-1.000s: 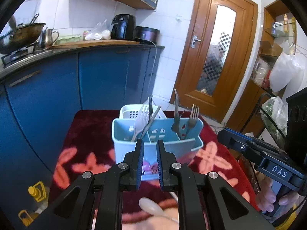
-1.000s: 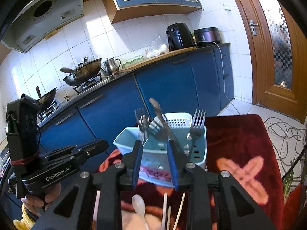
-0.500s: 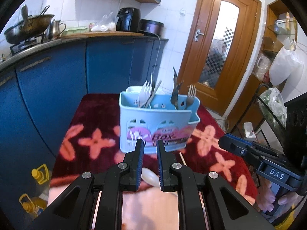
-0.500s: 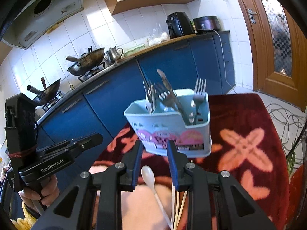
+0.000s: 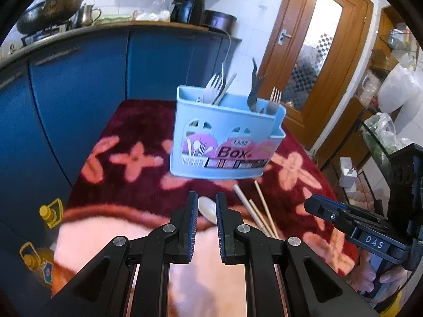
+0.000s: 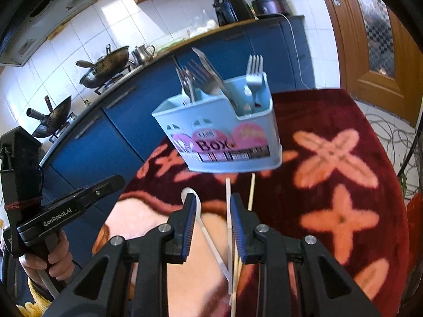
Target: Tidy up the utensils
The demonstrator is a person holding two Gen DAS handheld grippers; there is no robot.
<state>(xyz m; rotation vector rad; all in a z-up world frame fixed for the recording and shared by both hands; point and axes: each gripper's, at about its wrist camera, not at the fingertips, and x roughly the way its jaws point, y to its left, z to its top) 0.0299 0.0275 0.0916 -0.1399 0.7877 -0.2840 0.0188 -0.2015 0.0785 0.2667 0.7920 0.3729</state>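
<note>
both views have dropped lower and pulled back over the last second: the blue caddy [image 5: 224, 137] that filled the lower centre a second ago now sits higher in frame, toward 12 o'clock of the left gripper [image 5: 206, 211], and the loose pieces on the cloth have come into view. judgement: the approach has shifted from the caddy to the items left lying out, so a pickup looks next.

- left gripper: fingers narrow, gap small, nothing between them. white spoon [image 5: 207, 208] bowl shows through the gap, lying on the cloth beyond the tips.
- right gripper [image 6: 212, 203]: fingers a bit wider, empty. spoon [image 6: 195, 211] handle runs under them toward 5 o'clock; chopsticks [image 6: 229, 211] lie just at 3 o'clock of it.
- chopsticks [image 5: 260, 211] in the left view: 3 thin pale sticks, fanned, tips toward the caddy base.
- caddy: smooth moulded plastic, rounded corners, arched cut-outs, pink printed label. already holds metal forks [image 5: 214, 89] and a knife [image 6: 211, 71], upright or leaning.
- table cloth [image 5: 137, 137]: plush dark red pile, pink flower shapes, pale pink patch near the grippers. soft surface; thin sticks may sink in and be hard to pinch.
</note>
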